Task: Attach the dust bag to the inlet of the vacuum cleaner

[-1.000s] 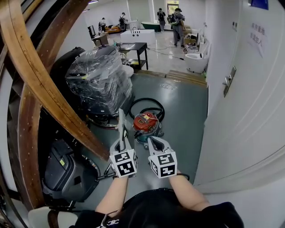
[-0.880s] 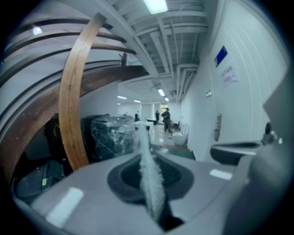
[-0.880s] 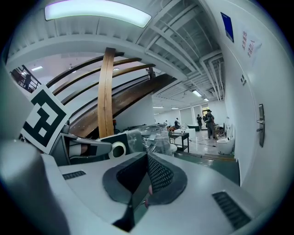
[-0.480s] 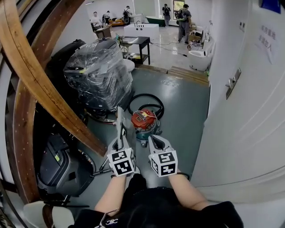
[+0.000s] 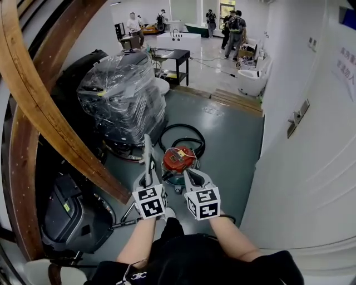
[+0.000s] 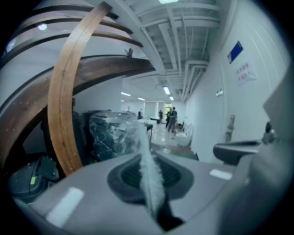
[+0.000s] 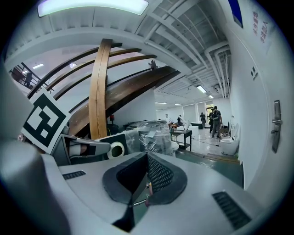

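Down by the person's waist, the left gripper [image 5: 148,179] pinches the dust bag [image 5: 147,153] between narrow jaws; the bag stands edge-on, its long axis running forward toward the vacuum cleaner [image 5: 177,161]. Beside it the right gripper [image 5: 188,173] is closed on nothing. A yellowish label [image 5: 179,153] on the vacuum's red top and the wall sign [image 5: 346,58] are too small to read

Grey-green floor [image 5: 233,139], glossier toward the far end. White wall [image 5: 317,183] on the right, metal handle plate [image 5: 297,118] on it. Curved wooden beams [image 5: 53,111] on the left. Plastic-wrapped machine [image 5: 119,100], black table [image 5: 177,54] behind it. Ceiling strip light [image 7: 92,5] lit.
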A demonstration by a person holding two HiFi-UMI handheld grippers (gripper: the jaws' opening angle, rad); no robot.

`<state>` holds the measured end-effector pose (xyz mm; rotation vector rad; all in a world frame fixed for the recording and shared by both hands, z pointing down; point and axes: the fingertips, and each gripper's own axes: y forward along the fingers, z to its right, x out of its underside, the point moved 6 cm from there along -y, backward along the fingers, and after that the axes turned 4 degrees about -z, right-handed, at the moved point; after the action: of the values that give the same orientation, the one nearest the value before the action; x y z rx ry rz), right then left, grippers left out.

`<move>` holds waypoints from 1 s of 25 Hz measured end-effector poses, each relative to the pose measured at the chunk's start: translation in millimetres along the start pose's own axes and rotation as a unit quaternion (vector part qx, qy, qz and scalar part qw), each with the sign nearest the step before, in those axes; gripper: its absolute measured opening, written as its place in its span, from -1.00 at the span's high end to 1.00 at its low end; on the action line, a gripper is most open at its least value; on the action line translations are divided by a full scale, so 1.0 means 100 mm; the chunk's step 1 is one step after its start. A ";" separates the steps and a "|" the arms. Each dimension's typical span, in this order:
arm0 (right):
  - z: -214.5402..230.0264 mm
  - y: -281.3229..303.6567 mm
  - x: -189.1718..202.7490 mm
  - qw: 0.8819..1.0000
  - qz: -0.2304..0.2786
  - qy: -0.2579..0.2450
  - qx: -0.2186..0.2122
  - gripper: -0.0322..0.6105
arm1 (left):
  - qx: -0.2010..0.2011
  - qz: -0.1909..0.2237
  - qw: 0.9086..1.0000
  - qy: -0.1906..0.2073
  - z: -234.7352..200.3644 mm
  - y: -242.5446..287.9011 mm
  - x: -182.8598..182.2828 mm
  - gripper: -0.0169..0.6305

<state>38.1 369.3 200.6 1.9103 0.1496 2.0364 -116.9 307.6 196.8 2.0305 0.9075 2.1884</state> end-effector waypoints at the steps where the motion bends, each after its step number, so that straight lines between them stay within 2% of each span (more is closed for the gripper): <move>1: 0.04 0.08 -0.04 1.000 0.001 -0.002 0.002 0.90 | 0.002 0.002 1.000 0.000 -0.02 0.09 -0.05 0.87; 13: 0.48 1.20 -0.61 0.999 -0.007 -0.006 0.033 0.90 | 0.031 0.001 1.000 0.001 -0.35 1.29 -0.74 0.87; 19: 0.52 1.69 -0.69 0.999 -0.022 0.002 0.035 0.90 | 0.039 -0.019 0.999 0.003 -0.55 1.72 -0.86 0.87; 25: 0.49 2.11 -0.76 0.999 -0.029 0.006 0.032 0.90 | 0.039 -0.022 0.999 0.003 -0.79 2.03 -0.95 0.87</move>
<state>52.2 140.1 197.5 1.9087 0.2727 2.0296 -101.5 70.2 197.2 2.0162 1.0443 2.1713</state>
